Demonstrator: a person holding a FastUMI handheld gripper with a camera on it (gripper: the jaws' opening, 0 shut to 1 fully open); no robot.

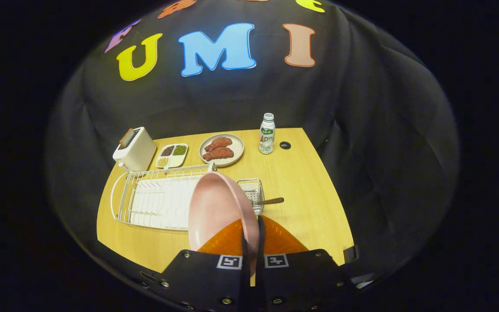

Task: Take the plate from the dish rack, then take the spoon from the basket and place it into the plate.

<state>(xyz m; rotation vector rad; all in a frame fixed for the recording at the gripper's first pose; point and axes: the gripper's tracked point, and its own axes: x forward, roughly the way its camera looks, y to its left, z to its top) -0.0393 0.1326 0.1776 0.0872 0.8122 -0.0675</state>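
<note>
Above the wire rack [154,199], gripper [254,242] pinches round pink plate [215,212].

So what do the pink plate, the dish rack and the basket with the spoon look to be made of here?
The pink plate, pinched at its rim between both fingers of the gripper, looks like matte plastic or melamine: even colour, soft sheen, no glaze glare. The dish rack looks like white-coated wire over a white tray. The basket looks like bare metal mesh. The spoon has a brownish, possibly wooden handle; its bowl is hidden.
</note>
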